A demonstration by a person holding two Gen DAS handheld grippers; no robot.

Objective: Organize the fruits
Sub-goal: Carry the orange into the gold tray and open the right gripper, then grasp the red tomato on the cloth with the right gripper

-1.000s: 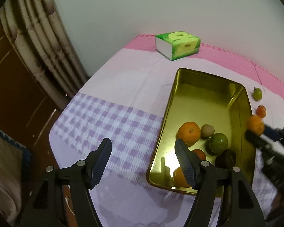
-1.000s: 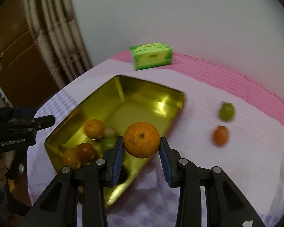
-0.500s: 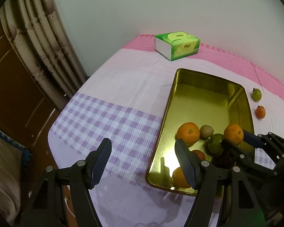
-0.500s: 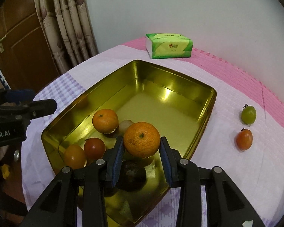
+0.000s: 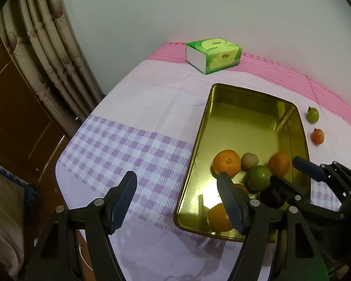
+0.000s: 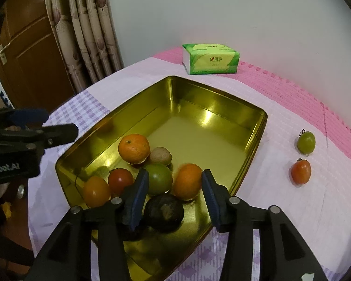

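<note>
A shiny gold rectangular metal tray (image 6: pixel 252 126) sits on the worktop (image 5: pixel 152 98), which is covered by a cloth of pale lilac, purple check and pink bands; the fruit is gathered at the tray's near end. In the right wrist view the right tool (image 6: pixel 175 190) hangs over that end with its jaws opening; the blurred orange mandarin (image 6: pixel 188 183) lies between the blue pads but clear of both, resting on the tray floor, so this tool grips nothing. Just beside the mandarin are a round green fruit (image 6: pixel 159 179), a dark brown wrinkled fruit (image 6: pixel 163 212) nearest the camera, a red tomato (image 6: pixel 120 180), a yellow-orange fruit (image 6: pixel 96 190), a second, larger orange mandarin (image 6: pixel 133 148) and a small beige-brown fruit (image 6: pixel 161 155); these touch or nearly touch one another. Outside the tray, well apart from it on the pale cloth, lie a small green fruit with a stem (image 6: pixel 305 142) and a small orange-red fruit (image 6: pixel 301 171), one near the other. A green and white tissue pack (image 6: pixel 210 58) stands on the pink band beyond the tray's far end. The left tool (image 5: pixel 177 200) is held beside the tray's near left corner, above the checked cloth; its jaws stand wide apart and are opening slightly, with nothing between them. A striped beige curtain (image 6: pixel 86 28) and a brown wooden door (image 6: pixel 28 53) fill the background on the left.
</note>
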